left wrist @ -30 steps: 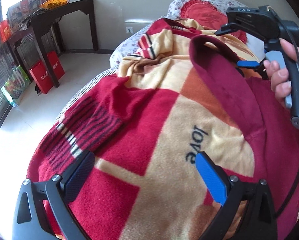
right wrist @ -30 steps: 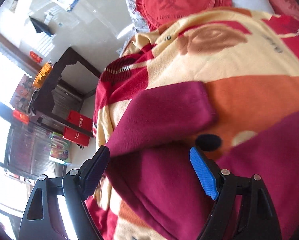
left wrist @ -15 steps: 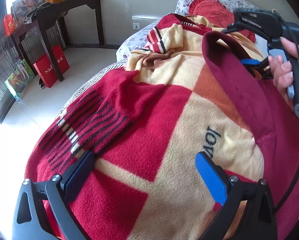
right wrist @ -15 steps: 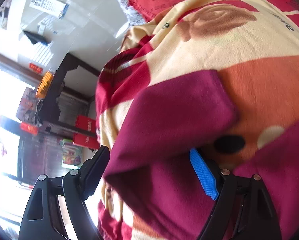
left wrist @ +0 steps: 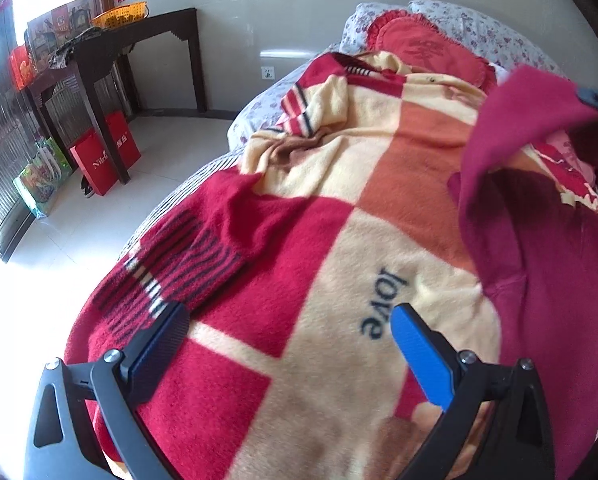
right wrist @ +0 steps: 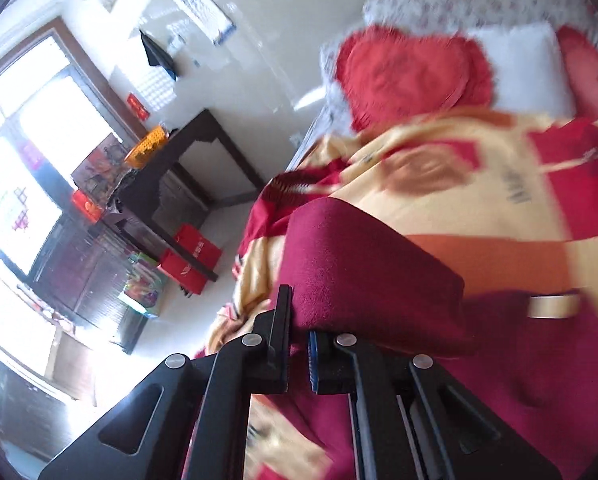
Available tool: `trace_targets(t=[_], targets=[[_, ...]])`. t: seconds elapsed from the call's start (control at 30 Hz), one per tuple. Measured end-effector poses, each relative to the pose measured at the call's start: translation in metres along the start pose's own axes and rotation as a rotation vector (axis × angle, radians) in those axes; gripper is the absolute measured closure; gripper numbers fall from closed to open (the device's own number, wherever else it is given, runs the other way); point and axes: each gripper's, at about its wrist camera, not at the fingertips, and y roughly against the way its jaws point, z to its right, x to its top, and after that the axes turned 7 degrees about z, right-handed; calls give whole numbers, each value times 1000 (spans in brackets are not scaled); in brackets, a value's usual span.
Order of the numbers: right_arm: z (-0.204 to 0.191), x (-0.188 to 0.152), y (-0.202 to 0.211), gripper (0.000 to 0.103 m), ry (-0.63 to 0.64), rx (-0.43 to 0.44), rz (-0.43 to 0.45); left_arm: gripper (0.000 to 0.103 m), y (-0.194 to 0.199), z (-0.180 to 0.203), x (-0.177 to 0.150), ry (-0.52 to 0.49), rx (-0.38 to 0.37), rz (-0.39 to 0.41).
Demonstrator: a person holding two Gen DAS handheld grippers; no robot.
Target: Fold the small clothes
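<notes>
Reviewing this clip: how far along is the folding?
Early. No finished fold shows. In hand: the right tongs are shut on the maroon garment, lifting one edge off the blanket. The left tongs hover open, empty. The folding itself is left.

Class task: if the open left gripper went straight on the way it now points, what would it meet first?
Most likely the checked blanket between the left gripper's fingers, near the word "love"; depth is unclear.
</notes>
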Motion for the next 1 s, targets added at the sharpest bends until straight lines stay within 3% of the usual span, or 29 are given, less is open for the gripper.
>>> trace_targets(t=[0.1,0.23,0.4,0.47,0.5,0.6,0.77,0.83,1.0], targets=[[39,-5,65,103,22,-127,48,1,9,19,-1,-18,-27,8],[92,-28,117,103,14,-271,45,0,17,53,-9,-69,-59,1],[143,-78,123,103,140,-555,-51,0,19,90,-20,-127,-83,-17],[162,-94,121,96,148,-600,-119,0,18,101,-23,-149,-92,-29],[174,-101,121,96,107,-598,-152,0,19,105,-25,-158,-91,-28],[196,-110,139,88,0,-545,-133,0,19,110,-26,-187,-78,-27],[221,-112,168,84,-99,-601,-72,0,17,107,-31,-194,-68,-45],[230,-109,176,84,-164,-536,-43,0,16,103,-35,-182,-68,-58],[264,-115,180,84,-540,-285,46,0,21,94,-40,-161,-74,-78]])
